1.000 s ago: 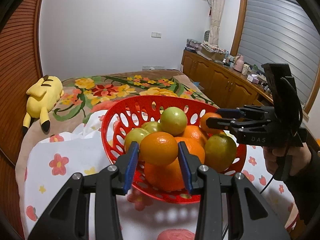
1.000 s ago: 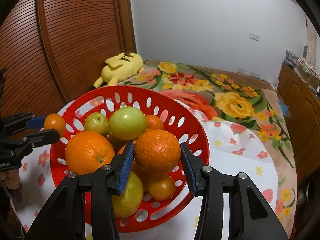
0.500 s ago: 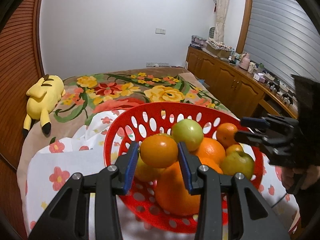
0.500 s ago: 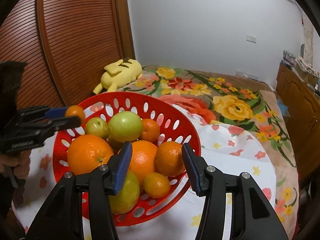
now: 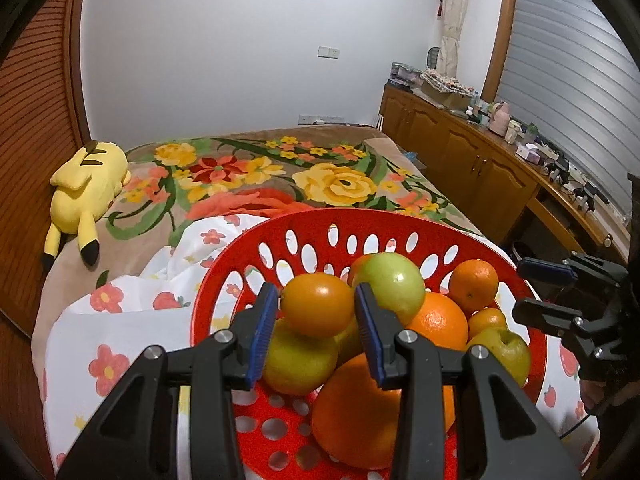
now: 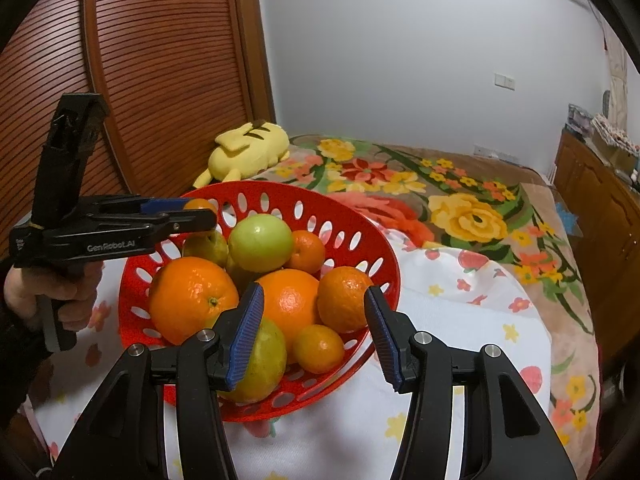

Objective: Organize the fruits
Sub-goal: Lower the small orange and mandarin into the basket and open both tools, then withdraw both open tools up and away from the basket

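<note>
You are holding a small orange (image 5: pixel 316 305) between the blue pads of the left gripper (image 5: pixel 316 332), in the lower middle of the left wrist view; the jaws are closed on it and both pads are pressing on its sides. This orange is hanging over the near left part of the red basket (image 5: pixel 400 224), just above a yellow-green fruit (image 5: pixel 298 360) that is lying in the basket. In the right wrist view the same gripper is showing at the left edge, with your hand (image 6: pixel 48 292) around its grip, and only a small part of the orange is visible behind its tip. The right gripper (image 6: pixel 314 332) is standing open in the lower middle of its own view, and its jaws have just been opening a little more. Its pads are not pressing on anything; between them, but lower and farther away, a rough-skinned orange (image 6: pixel 344 298) and a tiny orange (image 6: pixel 318 348) are lying in the basket near its right rim. The other fruits are also in the basket: a green apple (image 6: pixel 260 242) at the top of the pile and a big orange (image 6: pixel 192 298) on the left. The basket is sitting on a white cloth with flowers (image 6: pixel 460 320), and a yellow plush toy (image 6: pixel 250 148) is lying behind it on the bed, in the upper middle of the frame.
</note>
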### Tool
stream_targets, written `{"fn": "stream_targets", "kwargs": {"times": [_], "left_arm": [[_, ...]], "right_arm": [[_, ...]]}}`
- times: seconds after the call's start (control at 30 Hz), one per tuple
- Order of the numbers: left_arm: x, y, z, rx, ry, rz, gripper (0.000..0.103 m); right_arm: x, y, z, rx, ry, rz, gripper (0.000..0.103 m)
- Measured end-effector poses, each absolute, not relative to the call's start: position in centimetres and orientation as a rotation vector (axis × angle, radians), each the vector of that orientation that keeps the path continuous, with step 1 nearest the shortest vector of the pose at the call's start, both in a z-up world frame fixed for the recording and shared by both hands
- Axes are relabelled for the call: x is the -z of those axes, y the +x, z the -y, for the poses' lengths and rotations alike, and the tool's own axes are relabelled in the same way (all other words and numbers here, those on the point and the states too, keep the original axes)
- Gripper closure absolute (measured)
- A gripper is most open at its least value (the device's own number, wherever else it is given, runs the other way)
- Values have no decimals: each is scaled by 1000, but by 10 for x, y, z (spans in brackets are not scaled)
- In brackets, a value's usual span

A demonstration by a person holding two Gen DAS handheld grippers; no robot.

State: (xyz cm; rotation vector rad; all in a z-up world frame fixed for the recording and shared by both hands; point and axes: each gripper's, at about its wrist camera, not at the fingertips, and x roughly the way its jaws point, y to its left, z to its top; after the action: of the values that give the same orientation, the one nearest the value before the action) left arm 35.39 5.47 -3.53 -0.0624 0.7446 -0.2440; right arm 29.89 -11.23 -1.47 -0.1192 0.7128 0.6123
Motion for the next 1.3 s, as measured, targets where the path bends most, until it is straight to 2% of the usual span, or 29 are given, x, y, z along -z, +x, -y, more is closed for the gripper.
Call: {"fn": "stream_targets", "kwargs": {"times": [0.47, 0.8, 1.2, 1.27, 1.3], "left_arm": [[35, 350, -50, 224, -44, -744, 61], [22, 310, -47, 218, -17, -693, 58], [15, 241, -46, 168, 5, -616, 42], [14, 230, -47, 154, 7, -594, 32], [13, 224, -47, 147, 7, -579, 32]], "right_arm": [[17, 294, 115, -617, -110, -716, 49], [15, 269, 117, -596, -90, -699, 49], [10, 230, 124, -535, -32, -656, 44], [8, 220, 125, -516, -37, -633, 41], [7, 217, 124, -508, -39, -624, 41]]}}
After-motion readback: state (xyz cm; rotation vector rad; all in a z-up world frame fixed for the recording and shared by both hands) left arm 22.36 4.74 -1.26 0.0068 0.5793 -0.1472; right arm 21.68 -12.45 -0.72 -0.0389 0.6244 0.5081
